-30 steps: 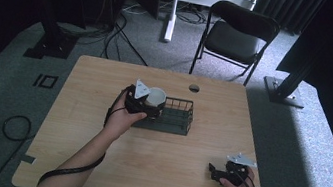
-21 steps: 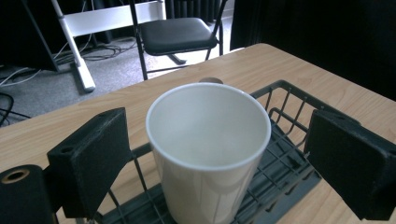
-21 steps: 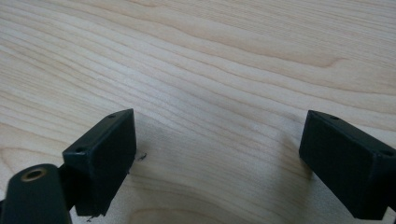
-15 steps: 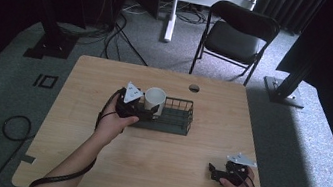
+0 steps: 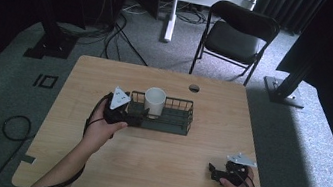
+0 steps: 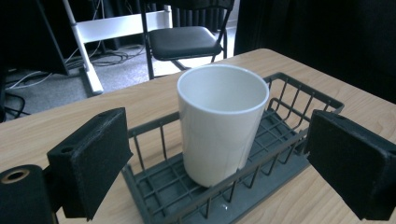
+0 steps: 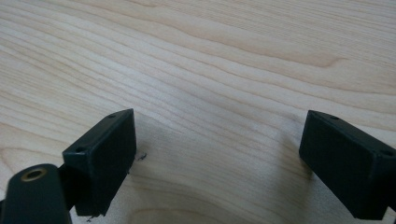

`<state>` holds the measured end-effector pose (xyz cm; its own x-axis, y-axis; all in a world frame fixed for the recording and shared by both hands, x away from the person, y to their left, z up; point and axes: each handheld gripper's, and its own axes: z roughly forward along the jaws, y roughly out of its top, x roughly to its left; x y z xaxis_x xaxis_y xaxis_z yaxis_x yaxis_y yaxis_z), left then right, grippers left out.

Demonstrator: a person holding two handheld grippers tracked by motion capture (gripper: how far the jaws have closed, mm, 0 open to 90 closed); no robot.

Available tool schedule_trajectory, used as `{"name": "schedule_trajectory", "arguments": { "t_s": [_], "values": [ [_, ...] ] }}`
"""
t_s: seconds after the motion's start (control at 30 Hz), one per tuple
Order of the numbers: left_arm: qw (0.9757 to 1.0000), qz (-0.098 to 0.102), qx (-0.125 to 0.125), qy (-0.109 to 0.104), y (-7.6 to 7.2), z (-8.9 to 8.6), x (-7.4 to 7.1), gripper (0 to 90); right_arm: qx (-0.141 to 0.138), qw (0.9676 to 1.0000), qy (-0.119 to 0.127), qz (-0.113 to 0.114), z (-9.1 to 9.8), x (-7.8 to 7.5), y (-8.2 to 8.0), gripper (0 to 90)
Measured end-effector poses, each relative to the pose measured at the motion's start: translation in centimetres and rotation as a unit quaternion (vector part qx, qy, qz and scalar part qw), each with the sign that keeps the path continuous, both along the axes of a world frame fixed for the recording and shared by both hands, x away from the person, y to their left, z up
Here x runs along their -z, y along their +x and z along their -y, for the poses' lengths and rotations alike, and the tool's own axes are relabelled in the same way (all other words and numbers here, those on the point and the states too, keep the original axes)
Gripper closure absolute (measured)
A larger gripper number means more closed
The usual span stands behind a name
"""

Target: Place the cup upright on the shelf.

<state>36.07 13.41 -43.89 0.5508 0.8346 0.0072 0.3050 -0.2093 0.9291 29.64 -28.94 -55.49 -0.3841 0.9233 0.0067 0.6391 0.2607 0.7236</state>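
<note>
A black chair (image 5: pixel 237 36) is parked behind the wooden table (image 5: pixel 106 76), with cables (image 5: pixel 113 34) trailing over the grey carpet and dark stand legs at both back corners, so it's pretty cluttered back there. On the table itself, a dark wire basket (image 5: pixel 178 120) is set near the middle, and a white cup (image 5: pixel 154 102) is stood upright in its left end, empty as far as can be seen. The left gripper (image 5: pixel 143 115) is held right at the basket's left end, jaws spread wide on either side of the cup with nothing grabbed. The right gripper (image 5: pixel 213 171) is rested near the front right corner, jaws also spread apart over bare wood.
</note>
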Motion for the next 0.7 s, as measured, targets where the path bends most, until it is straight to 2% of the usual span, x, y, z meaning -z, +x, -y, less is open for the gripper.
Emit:
{"name": "schedule_trajectory", "arguments": {
  "t_s": [0.43, 0.7],
  "values": [
    [0.9998, -0.013, -0.013, 0.002, -1.0, -1.8, 1.5, 7.6, 0.0, 1.0, 0.0, 0.0, 0.0, 0.0, 0.0, 10.6],
    [0.9995, -0.028, -0.013, 0.004, -2.1, -3.0, 3.2, 7.6, 0.0, 1.0, 0.0, 0.0, 0.0, 0.0, 0.0, 10.6]
  ]
}}
